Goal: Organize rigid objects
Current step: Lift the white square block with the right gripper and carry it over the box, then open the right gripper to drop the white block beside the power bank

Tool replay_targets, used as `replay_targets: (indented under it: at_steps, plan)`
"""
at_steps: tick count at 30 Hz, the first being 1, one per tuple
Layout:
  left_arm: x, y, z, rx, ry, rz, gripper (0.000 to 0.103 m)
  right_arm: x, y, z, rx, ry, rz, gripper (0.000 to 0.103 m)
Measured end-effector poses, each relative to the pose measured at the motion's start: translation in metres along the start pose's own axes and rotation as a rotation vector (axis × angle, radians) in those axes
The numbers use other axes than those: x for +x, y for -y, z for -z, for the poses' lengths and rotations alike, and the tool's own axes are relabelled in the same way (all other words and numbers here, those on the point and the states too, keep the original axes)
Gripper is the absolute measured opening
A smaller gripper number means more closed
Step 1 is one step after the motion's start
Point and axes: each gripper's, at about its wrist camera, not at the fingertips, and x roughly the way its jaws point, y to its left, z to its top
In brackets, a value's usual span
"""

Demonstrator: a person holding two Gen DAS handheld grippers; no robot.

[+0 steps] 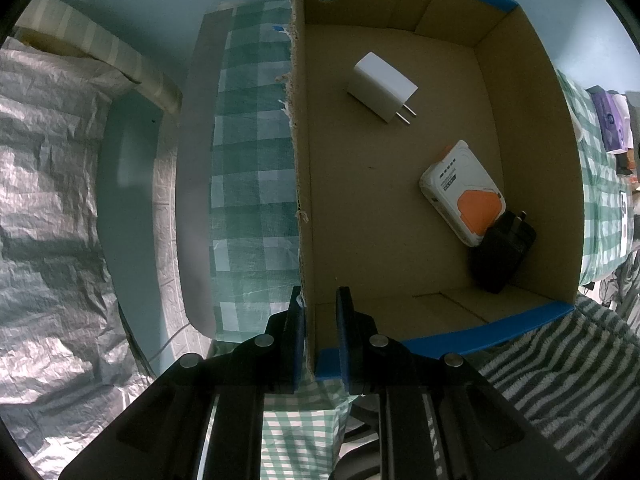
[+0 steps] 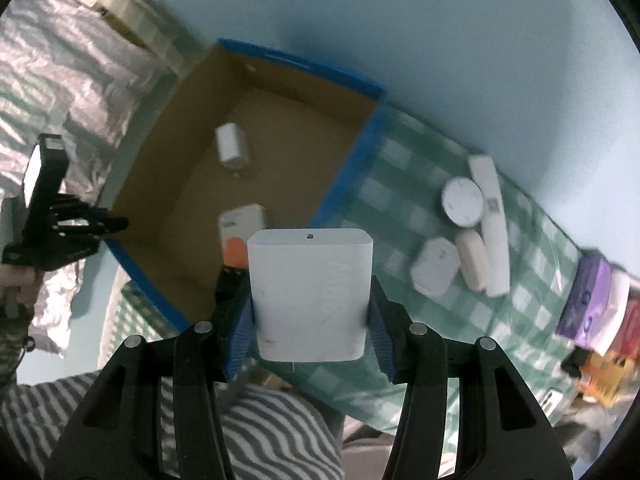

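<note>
Three things already lie in the cardboard box (image 1: 400, 208): a white charger (image 1: 380, 87) well ahead of the left gripper (image 1: 320, 300), and an orange-and-white power bank (image 1: 464, 192) touching a black adapter (image 1: 502, 252) ahead and to its right. The left gripper's fingers straddle the near corner of the box wall, one outside and one inside; whether they truly clamp it I cannot tell. The right gripper (image 2: 310, 312) pinches a white block (image 2: 308, 296) between its blue pads, held above the near edge of the box, with more white items (image 2: 464, 240) on the checked cloth (image 2: 400, 184) ahead to its right. The risk, as I judge it: the block is smooth and gripped low, so it could slip or tip out early, landing on the power bank just ahead, or the box could shift if the left hold is loose.
</note>
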Motion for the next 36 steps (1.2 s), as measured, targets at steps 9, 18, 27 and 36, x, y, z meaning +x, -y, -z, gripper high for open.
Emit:
replay_targets:
  at_steps: [9, 18, 27, 36]
  plan:
    - [0.0, 0.0, 0.0, 0.003, -0.001, 0.001, 0.014, 0.029, -0.05, -0.017, -0.106, -0.04, -0.024, 0.052]
    - [-0.002, 0.0, 0.0, 0.003, 0.003, 0.004, 0.014, 0.072, -0.072, -0.021, -0.172, -0.109, 0.006, 0.052]
    - [-0.001, 0.002, -0.001, 0.004, 0.0, 0.004, 0.014, 0.104, -0.07, -0.011, -0.187, -0.178, 0.033, 0.052]
    - [0.0, 0.001, 0.0, 0.0, -0.003, 0.009, 0.014, 0.104, -0.062, -0.011, -0.168, -0.172, 0.028, 0.051]
